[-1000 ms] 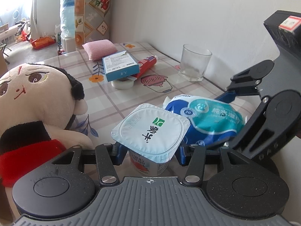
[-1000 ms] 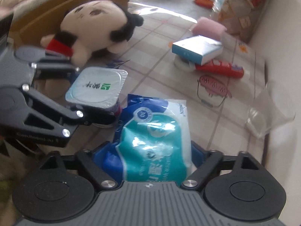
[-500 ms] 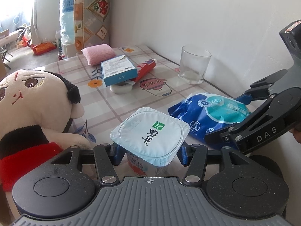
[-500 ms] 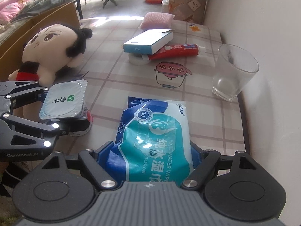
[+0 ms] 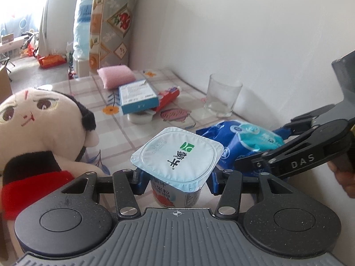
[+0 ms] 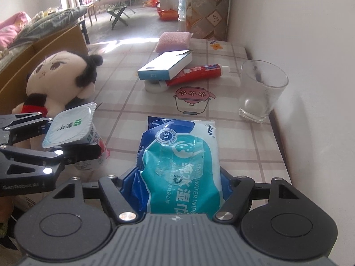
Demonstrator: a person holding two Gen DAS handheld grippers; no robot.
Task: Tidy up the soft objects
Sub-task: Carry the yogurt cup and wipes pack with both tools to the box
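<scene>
Blue wipes pack (image 6: 180, 155) lies near the bench's wall edge as the right tongs (image 6: 177, 190) close around it; left tongs (image 5: 175, 177) grip a yogurt cup (image 5: 177, 153), apparently clearing space.

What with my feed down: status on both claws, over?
Left claw shut on tilted yogurt cup. Right claw has just been closing on wipes pack. Plush doll close beside cup; glass ahead by wall.

The checked table (image 6: 244, 146) carries a plush doll (image 6: 60, 77), glass (image 6: 261, 90), pink sponge (image 6: 174, 38) and wipes pack (image 6: 179, 153).
</scene>
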